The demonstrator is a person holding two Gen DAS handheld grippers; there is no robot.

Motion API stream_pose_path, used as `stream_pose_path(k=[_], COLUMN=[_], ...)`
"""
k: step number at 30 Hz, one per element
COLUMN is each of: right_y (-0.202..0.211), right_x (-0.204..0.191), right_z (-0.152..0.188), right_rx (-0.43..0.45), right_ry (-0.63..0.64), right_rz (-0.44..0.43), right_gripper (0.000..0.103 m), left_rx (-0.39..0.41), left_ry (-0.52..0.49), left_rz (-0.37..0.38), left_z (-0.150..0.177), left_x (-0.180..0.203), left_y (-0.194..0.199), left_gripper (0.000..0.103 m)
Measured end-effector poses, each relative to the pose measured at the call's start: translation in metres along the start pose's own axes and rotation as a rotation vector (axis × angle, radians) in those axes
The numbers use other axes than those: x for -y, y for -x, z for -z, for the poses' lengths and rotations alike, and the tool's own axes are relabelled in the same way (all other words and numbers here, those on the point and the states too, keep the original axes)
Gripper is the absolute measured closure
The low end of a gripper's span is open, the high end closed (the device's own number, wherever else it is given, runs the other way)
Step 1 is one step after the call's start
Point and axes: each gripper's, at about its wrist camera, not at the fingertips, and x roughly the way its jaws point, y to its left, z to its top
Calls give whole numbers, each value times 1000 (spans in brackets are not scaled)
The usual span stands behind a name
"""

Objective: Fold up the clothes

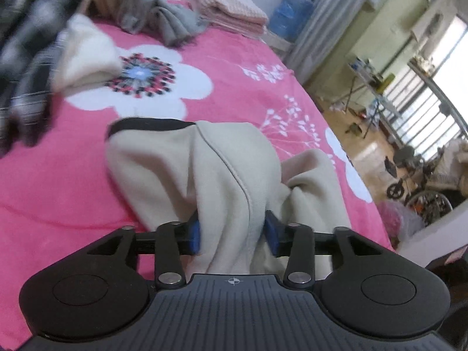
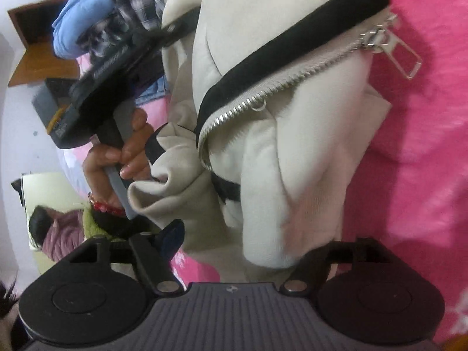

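A cream zip jacket [image 1: 204,169] with black trim lies bunched on the pink flowered blanket [image 1: 58,190]. My left gripper [image 1: 234,231] is low over its near end. A thick fold of the cream fabric runs up between the blue pads [image 1: 194,232], which stand apart and are open. In the right wrist view the jacket [image 2: 292,146] shows its silver zipper [image 2: 263,93] and clear pull tab [image 2: 406,58]. My right gripper [image 2: 242,248] stands wide and open, with fabric draped between the fingers and over the right one. A person's hand [image 2: 128,149] grips the left gripper's handle beside the jacket.
At the far side of the bed are a folded pink stack [image 1: 231,8], a grey garment [image 1: 172,26], a cream garment [image 1: 84,55] and blurred dark plaid clothing [image 1: 26,58]. The bed edge runs along the right, with the floor and a wheelchair [image 1: 415,181] beyond. A blue garment [image 2: 79,23] lies further off.
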Motion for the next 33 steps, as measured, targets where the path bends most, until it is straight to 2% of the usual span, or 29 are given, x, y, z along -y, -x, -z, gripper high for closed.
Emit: stream_pose_path(k=[1, 2, 3, 5, 9, 12, 15, 18, 20, 23, 26, 30, 33], right_y=[6, 14, 22, 43, 89, 123, 150, 150, 136, 112, 84, 48, 20], right_x=[-1, -2, -4, -8, -28, -56, -66, -71, -77, -75, -70, -57, -43], right_z=[3, 7, 10, 15, 18, 9, -15, -55, -89, -131, -169, -203, -218], right_rx=[3, 5, 7, 17, 56, 203, 357, 427, 424, 391, 348, 288, 207], right_ry=[15, 36, 63, 116, 234, 342, 390, 418, 440, 449, 439, 416, 408], right_rz=[12, 30, 52, 90, 105, 113, 111, 103, 113, 159, 195, 246, 270], right_gripper=[26, 25, 24, 16, 14, 11, 6, 5, 5, 5, 5, 5, 5], left_rx=[11, 33, 48, 50, 54, -18, -165, -295, -369, -436, -438, -403, -373], left_ry=[9, 15, 17, -2, -41, -116, -181, -286, -346, -311, -282, -236, -179], left_rz=[-7, -17, -22, -21, -17, 40, 132, 154, 162, 193, 139, 67, 14], left_z=[1, 3, 4, 5, 7, 16, 34, 64, 83, 103, 114, 117, 119], left_x=[-4, -9, -13, -15, -17, -1, 19, 42, 55, 62, 65, 61, 53], left_y=[9, 22, 36, 61, 110, 123, 115, 93, 79, 60, 46, 36, 33], left_gripper=[45, 44, 44, 44, 43, 35, 34, 34, 34, 31, 26, 26, 28])
